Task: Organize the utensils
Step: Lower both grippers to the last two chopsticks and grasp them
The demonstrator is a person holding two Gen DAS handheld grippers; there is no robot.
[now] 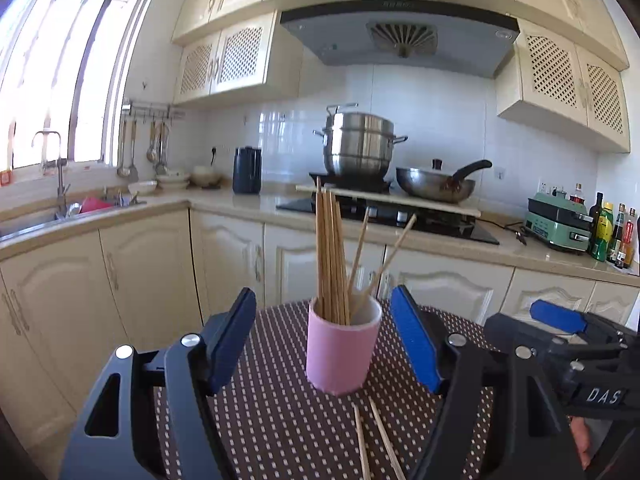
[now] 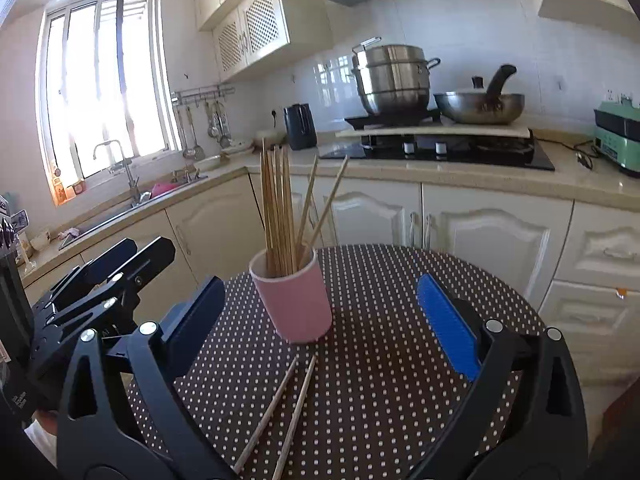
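2 loose chopsticks (image 2: 280,412) beside pink cup (image 2: 294,304) (upright)

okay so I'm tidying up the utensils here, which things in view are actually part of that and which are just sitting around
Part of the job:
- pink cup on the dotted table
- chopsticks standing in it
- two loose chopsticks lying on the table in front of the cup

Just sitting around:
- steamer pot and wok on the stove
- dark kettle
- green appliance
- bottles

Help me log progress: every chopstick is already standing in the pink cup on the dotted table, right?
Not every one. Two chopsticks lie loose on the dotted table in front of the pink cup, as the right wrist view shows; the rest stand in it.
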